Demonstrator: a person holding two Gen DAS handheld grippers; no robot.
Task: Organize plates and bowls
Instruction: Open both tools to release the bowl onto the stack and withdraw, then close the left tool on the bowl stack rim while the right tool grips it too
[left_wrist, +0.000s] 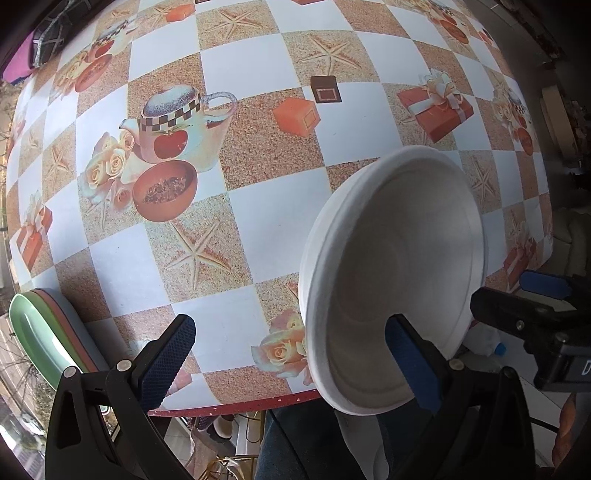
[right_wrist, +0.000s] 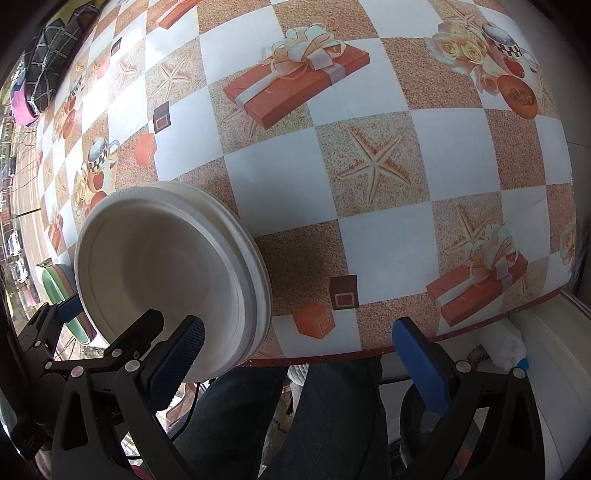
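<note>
1. Broadly, the table (left_wrist: 280, 229) under a checked oilcloth printed with starfish, teapots and gift boxes fills both views; its red-trimmed near edge (right_wrist: 332, 356) runs just ahead of the person's jeans-clad legs (right_wrist: 325, 424), and most of the cloth lies bare toward the far side.
2. At the far left corner a dark quilted bag (right_wrist: 51, 55) sits on the table edge, well apart from the dishes.
3. The stack of white bowls (right_wrist: 166, 273) sits at the near edge of the table, its rim overhanging the red trim slightly; in the right wrist view several nested rims show along its right side.
4. The stack of coloured plates (left_wrist: 40, 328), green on top with pink beneath, rests at the near left edge, apart from the bowls, with bare cloth between them.
5. The left gripper (left_wrist: 295, 365) has its jaws wide apart; its right finger (left_wrist: 410, 365) lies inside the top bowl over the rim, its left finger over bare cloth.
6. The right gripper (right_wrist: 310, 362) also stands with jaws wide apart; its left finger (right_wrist: 177, 362) overlaps the near rim of the bowls, though I cannot tell whether it touches, and its right finger hangs past the table edge.
7. A white bottle with a blue cap (right_wrist: 506, 347) lies below the table's right edge.
</note>
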